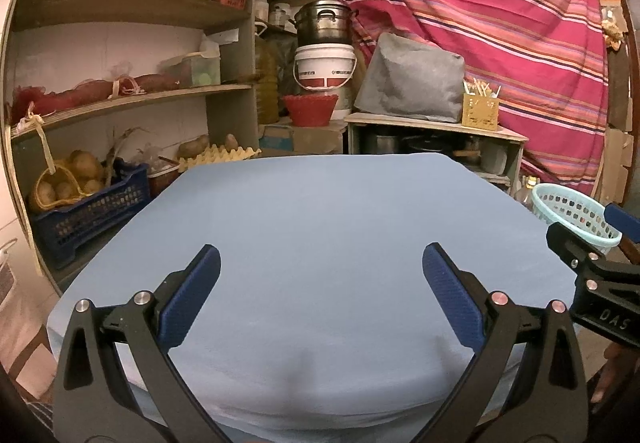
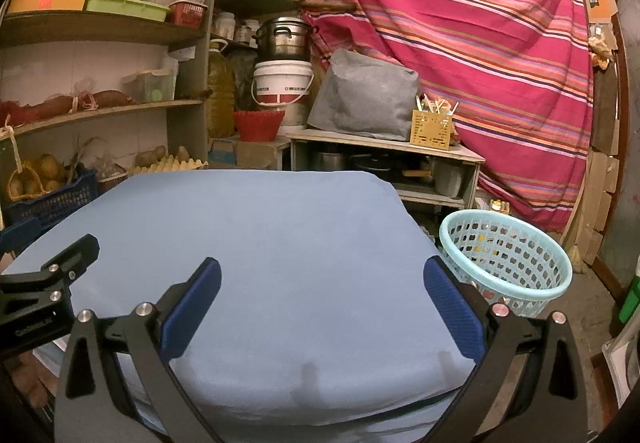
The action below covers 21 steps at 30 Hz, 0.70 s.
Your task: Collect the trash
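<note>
The pale blue basket [image 2: 506,263] stands on the floor just beside the blue-covered table [image 2: 260,243], its contents hard to make out, while the left gripper [image 1: 320,299] and right gripper [image 2: 322,301] hover spread, holding nothing.

Right gripper [image 2: 322,277] held wide apart over a table draped in a blue cloth [image 2: 280,235].

Its blue fingertips [image 2: 448,303] grip nothing. Off the table's right edge, near its far right corner, a light-blue perforated basket [image 2: 506,263] stands on the floor, upright. The left gripper [image 2: 48,275] reaches in over the table's left edge; its jaw state cannot be told. Past the far edge are shelves [image 2: 100,27], a white bucket [image 2: 282,83] and a striped red curtain [image 2: 460,43].
</note>
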Each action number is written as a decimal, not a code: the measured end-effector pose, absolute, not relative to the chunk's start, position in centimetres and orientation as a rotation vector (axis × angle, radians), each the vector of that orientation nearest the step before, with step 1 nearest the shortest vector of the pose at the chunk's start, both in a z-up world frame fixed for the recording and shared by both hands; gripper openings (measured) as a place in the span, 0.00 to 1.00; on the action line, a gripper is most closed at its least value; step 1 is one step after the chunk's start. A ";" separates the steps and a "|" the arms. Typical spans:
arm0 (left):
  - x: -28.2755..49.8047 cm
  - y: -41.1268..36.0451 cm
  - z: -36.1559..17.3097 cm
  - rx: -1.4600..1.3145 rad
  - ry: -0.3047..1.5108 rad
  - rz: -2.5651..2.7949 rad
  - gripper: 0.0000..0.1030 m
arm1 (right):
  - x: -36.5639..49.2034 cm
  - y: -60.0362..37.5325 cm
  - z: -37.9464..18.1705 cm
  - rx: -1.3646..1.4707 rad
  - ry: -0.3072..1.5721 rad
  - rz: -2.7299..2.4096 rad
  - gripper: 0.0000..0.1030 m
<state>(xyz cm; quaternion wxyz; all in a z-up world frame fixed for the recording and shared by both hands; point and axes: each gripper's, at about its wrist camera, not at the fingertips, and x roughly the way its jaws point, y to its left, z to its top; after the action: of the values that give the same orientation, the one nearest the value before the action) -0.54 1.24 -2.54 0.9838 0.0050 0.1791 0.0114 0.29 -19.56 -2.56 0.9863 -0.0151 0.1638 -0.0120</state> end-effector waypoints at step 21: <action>-0.5 0.7 -2.6 0.011 0.359 0.019 0.95 | 0.3 -19.8 -2.5 -0.032 0.332 -0.022 0.96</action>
<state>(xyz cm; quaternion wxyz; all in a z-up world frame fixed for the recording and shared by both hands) -0.47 0.68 -2.61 0.9839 0.0055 0.1784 0.0096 0.29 -19.82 -2.54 0.9861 -0.0159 0.1650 -0.0110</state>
